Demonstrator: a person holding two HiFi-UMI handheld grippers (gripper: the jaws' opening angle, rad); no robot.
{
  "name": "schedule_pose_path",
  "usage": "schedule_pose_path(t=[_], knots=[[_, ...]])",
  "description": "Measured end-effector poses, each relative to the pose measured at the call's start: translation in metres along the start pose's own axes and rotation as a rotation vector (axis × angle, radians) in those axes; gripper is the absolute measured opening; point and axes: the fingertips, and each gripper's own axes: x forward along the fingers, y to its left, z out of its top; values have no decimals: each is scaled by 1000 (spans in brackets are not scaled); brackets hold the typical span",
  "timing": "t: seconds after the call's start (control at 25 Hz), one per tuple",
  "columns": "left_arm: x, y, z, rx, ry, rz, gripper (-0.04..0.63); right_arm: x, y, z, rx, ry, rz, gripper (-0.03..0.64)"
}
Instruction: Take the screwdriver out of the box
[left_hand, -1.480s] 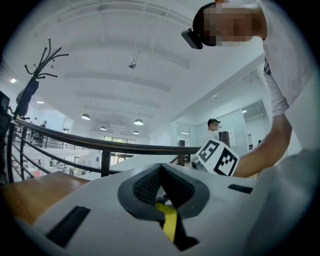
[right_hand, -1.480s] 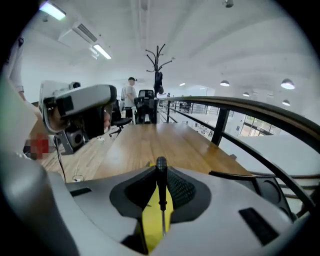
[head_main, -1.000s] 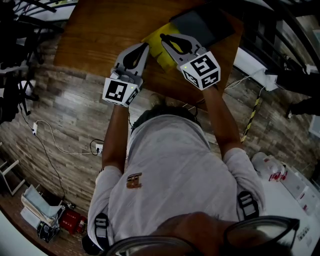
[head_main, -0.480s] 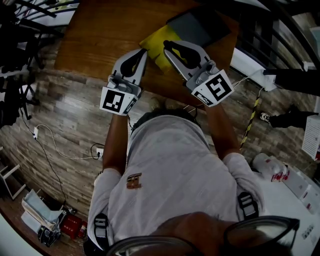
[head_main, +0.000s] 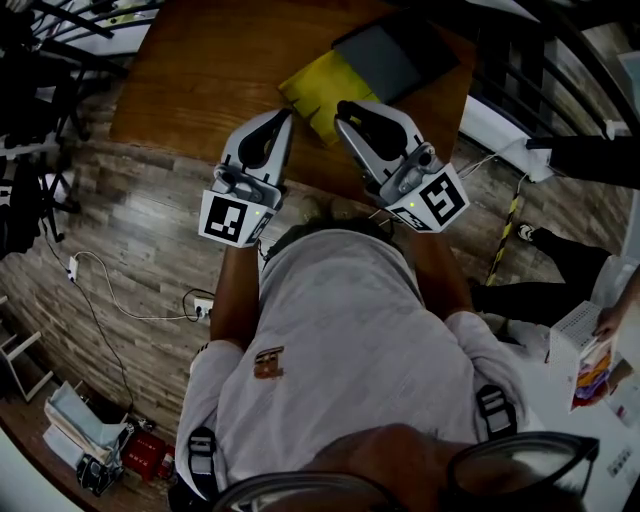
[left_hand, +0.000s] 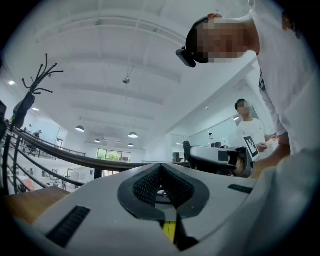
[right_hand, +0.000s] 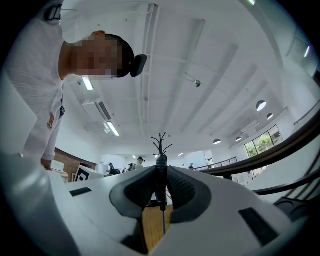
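Gripping what looks like the screwdriver in our right gripper, we have it clear of the box; left gripper pressed together, empty.

Left gripper: jaws closed together, held out ahead, roughly level.
Right gripper: jaws clamped on thin screwdriver, angled slightly upward.
Left forearm, right forearm: bare, extended forward, side by side.

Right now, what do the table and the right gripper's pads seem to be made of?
The table looks like wood or wood veneer: warm brown, faint streaks like grain, a dull sheen. The pads of the right gripper are probably rubber: black, matt, with a fine ribbed texture.
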Motion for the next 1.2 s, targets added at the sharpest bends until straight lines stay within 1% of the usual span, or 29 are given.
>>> schedule_pose_path(t=[0.4, 0.92, 1.08, 1.2], knots=[[-4, -12, 8, 20, -16, -22, 18, -8, 10, 12, -15, -34, 2, 81], [7, -12, 6, 22, -14, -33, 18, -12, 0, 5, -11, -16, -11, 81], [7, -13, 5, 8, -15, -34, 18, -12, 2, 5, -15, -10, -6, 81], [8, -15, 7, 16, -26, -36, 18, -13, 2, 5, -15, -9, -3, 81]])
